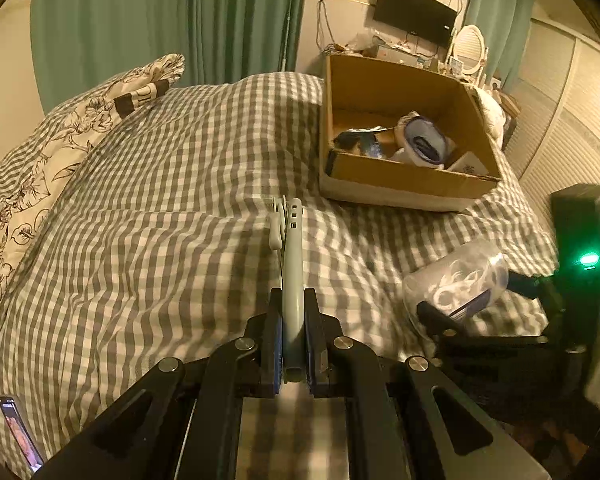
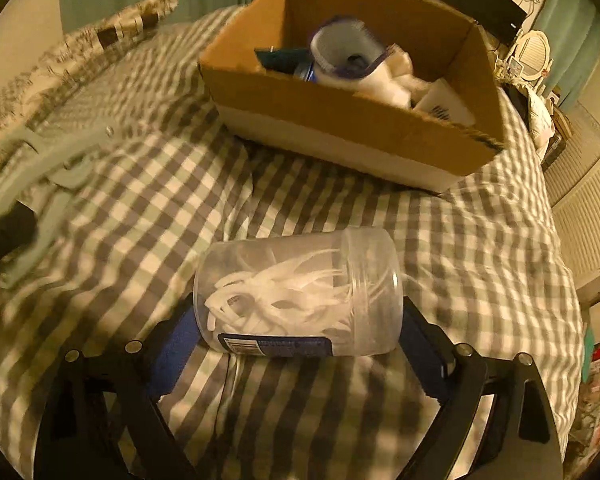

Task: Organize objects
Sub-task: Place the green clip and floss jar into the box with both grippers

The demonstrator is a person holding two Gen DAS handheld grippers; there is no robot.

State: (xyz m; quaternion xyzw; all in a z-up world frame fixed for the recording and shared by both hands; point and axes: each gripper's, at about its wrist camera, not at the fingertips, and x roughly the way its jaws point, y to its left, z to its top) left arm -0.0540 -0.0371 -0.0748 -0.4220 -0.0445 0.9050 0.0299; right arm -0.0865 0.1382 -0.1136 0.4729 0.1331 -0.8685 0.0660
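A bed (image 1: pixel 160 200) covered in a grey-and-white checked duvet fills both views, with a floral pillow (image 1: pixel 40 168) lying along its far left side. Green curtains (image 1: pixel 140 20) hang behind the bed, and a dark wall screen (image 1: pixel 414 12) sits on the far right wall above a cluttered dresser.

An open cardboard box (image 1: pixel 404 184) rests on the far right part of the bed. In it lie a white and purple slipper-like item (image 2: pixel 344 54), some dark blue packaging and a white carton; the smaller contents are hard to make out.

The right claw (image 2: pixel 300 320) is clamped on a clear plastic jar (image 2: pixel 300 292), which lies on its side between the blue pads (image 2: pixel 172 356), one pad at each end. The jar is held in the near middle of the bed, just this side of the box, and holds a tangle of white plastic picks (image 2: pixel 276 292); a dark blue label runs along its lower side.

The left claw (image 1: pixel 293 340) is closed tight on a pale grey-green plastic clip-like tool (image 1: pixel 292 264), which points away over the duvet toward the near edge of the box. In the right wrist view the same tool (image 2: pixel 48 172) appears blurred at the left.

A phone (image 1: pixel 20 432) with a lit screen lies on the duvet at the near left.
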